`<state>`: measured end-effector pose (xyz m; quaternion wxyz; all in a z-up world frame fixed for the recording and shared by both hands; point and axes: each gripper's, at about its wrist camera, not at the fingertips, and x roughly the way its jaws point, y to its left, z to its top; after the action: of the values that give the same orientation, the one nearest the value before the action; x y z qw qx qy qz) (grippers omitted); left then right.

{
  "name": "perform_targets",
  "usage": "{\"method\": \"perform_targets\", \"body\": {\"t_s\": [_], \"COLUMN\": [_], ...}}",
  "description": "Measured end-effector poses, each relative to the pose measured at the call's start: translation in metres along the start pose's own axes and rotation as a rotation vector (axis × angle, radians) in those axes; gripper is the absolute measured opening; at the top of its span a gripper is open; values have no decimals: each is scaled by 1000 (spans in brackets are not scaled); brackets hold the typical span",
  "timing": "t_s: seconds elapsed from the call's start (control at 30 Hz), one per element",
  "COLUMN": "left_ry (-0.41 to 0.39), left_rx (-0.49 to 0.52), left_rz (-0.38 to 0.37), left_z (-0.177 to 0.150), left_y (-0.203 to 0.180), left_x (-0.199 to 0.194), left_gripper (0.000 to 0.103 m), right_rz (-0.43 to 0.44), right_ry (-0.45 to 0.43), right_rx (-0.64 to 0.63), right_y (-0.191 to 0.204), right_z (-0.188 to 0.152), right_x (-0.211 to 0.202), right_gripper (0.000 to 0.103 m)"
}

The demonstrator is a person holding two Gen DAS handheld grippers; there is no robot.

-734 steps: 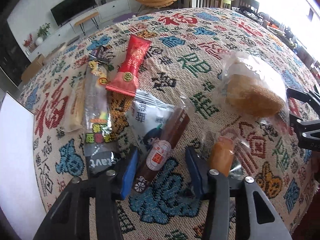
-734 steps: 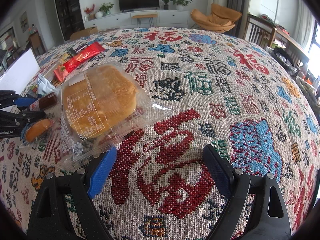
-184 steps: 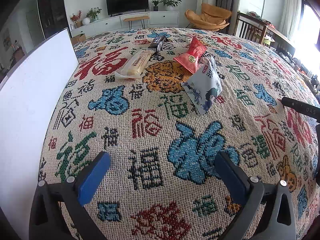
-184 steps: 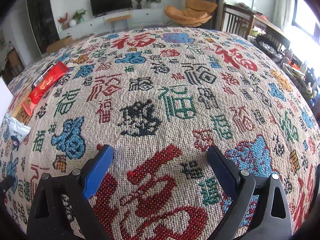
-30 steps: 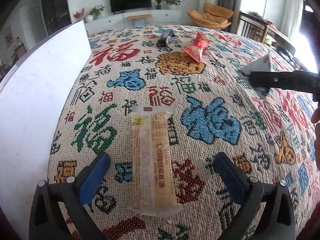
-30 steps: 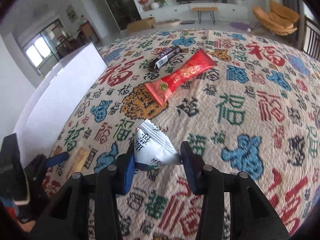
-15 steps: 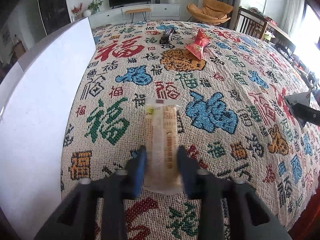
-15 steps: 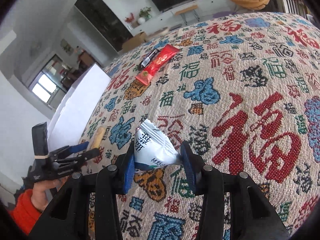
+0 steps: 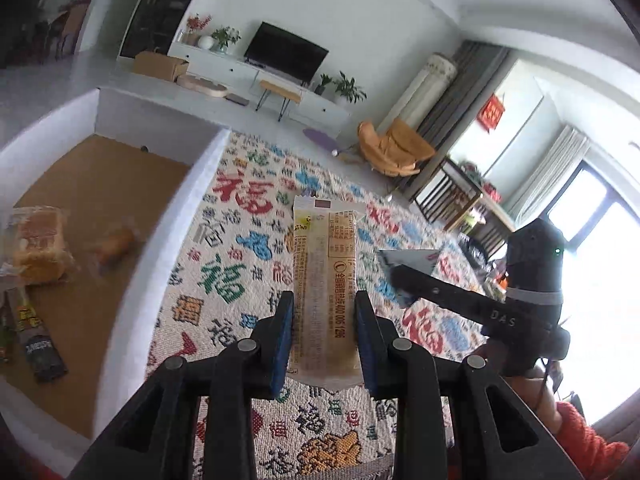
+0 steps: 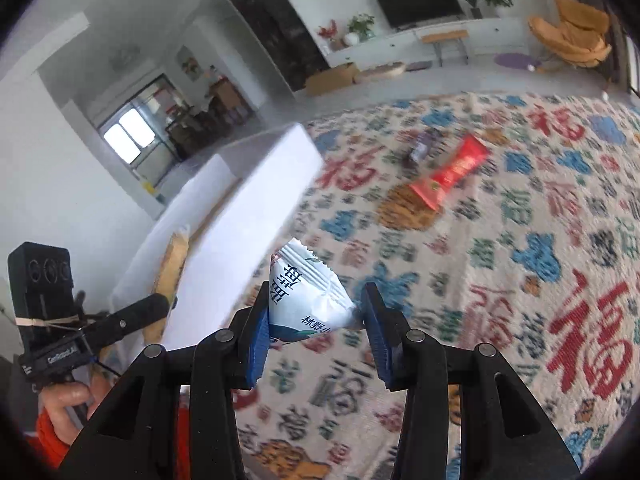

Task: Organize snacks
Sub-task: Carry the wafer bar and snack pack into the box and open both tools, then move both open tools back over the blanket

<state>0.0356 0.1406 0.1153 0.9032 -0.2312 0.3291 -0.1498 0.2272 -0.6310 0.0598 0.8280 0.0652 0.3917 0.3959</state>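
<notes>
The long tan snack bar (image 9: 324,292) stood at centre frame, clamped in the left hand-held gripper (image 9: 324,340) above the patterned worktop (image 9: 240,280). The white pouch (image 10: 308,296) sat pinched in the right hand-held gripper (image 10: 316,340). At left, the white box (image 9: 168,248) held wrapped bread (image 9: 38,244). A red packet (image 10: 452,172) lay upper right.
</notes>
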Motion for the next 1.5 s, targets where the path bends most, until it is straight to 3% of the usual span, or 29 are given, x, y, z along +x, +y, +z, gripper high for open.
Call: {"method": "perform_targets", "body": {"t_s": [0.1,0.17,0.23,0.27,0.3,0.37,0.47,0.53,0.63,0.73,0.83,0.97,1.07,1.13,1.2,1.3,1.5], "left_ry": [-102,-158,-164,-136,-98,-16,18,0,-25,-40,-19,62,176,250,294,299,265], "left_rx": [-15,-26,-19,-18,-20,-47,-93,-109,-92,-29,53,163,202,230,248,286,297], "left_rz": [47,122,236,321,389,530,619,622,571,499,385,228,133,89,116,192,298], "left_z": [18,27,32,34,34,29,12,2,-1,3,0,-14,-32,-47,-60,-65,-51], "left_y": [13,29,49,62,74,106,136,141,131,102,60,4,-28,-40,-47,-42,-11], "left_x": [-54,-84,-98,-97,-92,-76,-67,-68,-63,-56,-36,7,55,100,137,181,221], "left_gripper": [29,29,29,35,52,79,79,79,79,81,84,100,100,100,100,100,100], "right_rz": [112,187,246,266,266,244,217,225,134,-68,-314,-564,-649,-650,-629,-641,-659], "right_ry": [0,15,42,60,77,117,170,149,95,75,102,129,114,82,47,39,44], "right_rx": [-90,-143,-191,-211,-235,-297,-303,-267,-255,-266,-251,-197,-124,-68,-12,13,10], "right_y": [69,113,153,169,185,208,213,198,159,97,10,-92,-134,-152,-162,-166,-164], "right_z": [27,37,40,40,36,29,20,19,18,9,-14,-45,-60,-67,-70,-68,-66], "right_x": [16,31,49,60,72,96,118,113,98,92,88,58,26,11,1,-1,2], "right_gripper": [45,45,45,46,46,59,64,65,71,72,72,72,72,73,74,75,80]}}
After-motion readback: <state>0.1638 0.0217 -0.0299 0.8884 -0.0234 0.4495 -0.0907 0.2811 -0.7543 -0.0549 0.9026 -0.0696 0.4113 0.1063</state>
